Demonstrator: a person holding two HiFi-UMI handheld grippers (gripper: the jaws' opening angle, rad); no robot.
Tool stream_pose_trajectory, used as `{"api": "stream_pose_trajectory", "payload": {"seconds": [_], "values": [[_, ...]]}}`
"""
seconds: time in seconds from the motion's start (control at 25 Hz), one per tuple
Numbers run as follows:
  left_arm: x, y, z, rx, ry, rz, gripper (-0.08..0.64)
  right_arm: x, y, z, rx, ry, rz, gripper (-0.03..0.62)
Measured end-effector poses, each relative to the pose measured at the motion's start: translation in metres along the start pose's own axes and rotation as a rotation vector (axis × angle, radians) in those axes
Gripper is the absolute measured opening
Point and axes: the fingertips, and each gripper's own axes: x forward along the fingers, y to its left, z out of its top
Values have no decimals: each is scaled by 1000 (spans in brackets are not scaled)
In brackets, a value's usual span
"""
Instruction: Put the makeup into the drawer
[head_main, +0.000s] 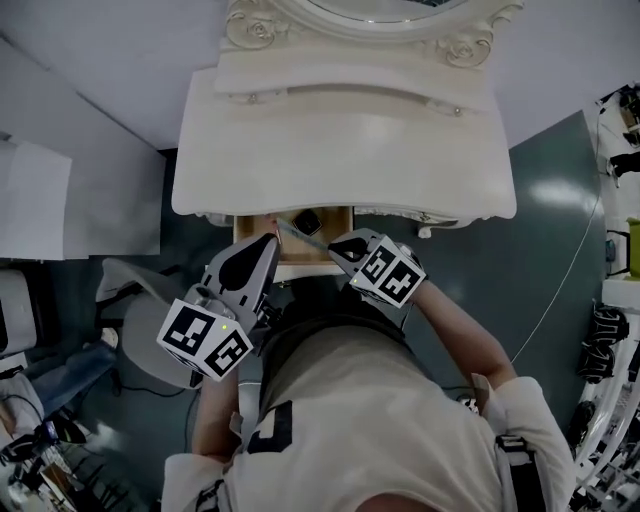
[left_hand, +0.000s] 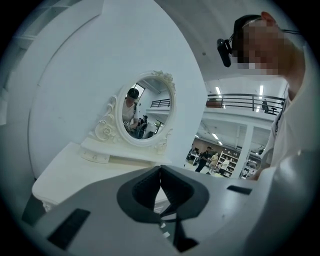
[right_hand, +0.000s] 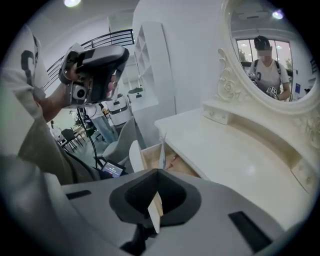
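The white vanity table (head_main: 340, 150) has its wooden drawer (head_main: 246, 229) pulled out under the front edge. In the drawer lie a dark compact (head_main: 307, 221) and a thin stick (head_main: 300, 236). My left gripper (head_main: 268, 240) hovers over the drawer's left side, jaws together and empty. My right gripper (head_main: 335, 247) is over the drawer's right side, shut, with nothing seen held. In the right gripper view the open drawer (right_hand: 150, 156) shows beyond the closed jaws (right_hand: 157, 172), with a pinkish stick (right_hand: 174, 159) inside. The left gripper view shows its closed jaws (left_hand: 160, 170) facing the tabletop (left_hand: 75, 170) and oval mirror (left_hand: 145, 110).
A grey chair (head_main: 150, 330) stands to the left behind me. Cables and equipment (head_main: 610, 350) line the right edge of the floor. The ornate mirror frame (head_main: 360, 25) rises at the back of the table. A small screen (right_hand: 112, 170) lies low beside the chair.
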Motion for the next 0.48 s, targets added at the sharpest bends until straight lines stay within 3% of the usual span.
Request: {"api": "stream_pose_trajectory", "payload": {"seconds": [0.28, 0.48], "values": [[-20, 2, -11, -26, -24, 115, 58, 30, -1, -11, -71, 85, 34, 26], [-41, 16, -17, -51, -33, 176, 58, 74, -9, -8, -48, 142, -13, 26]]}}
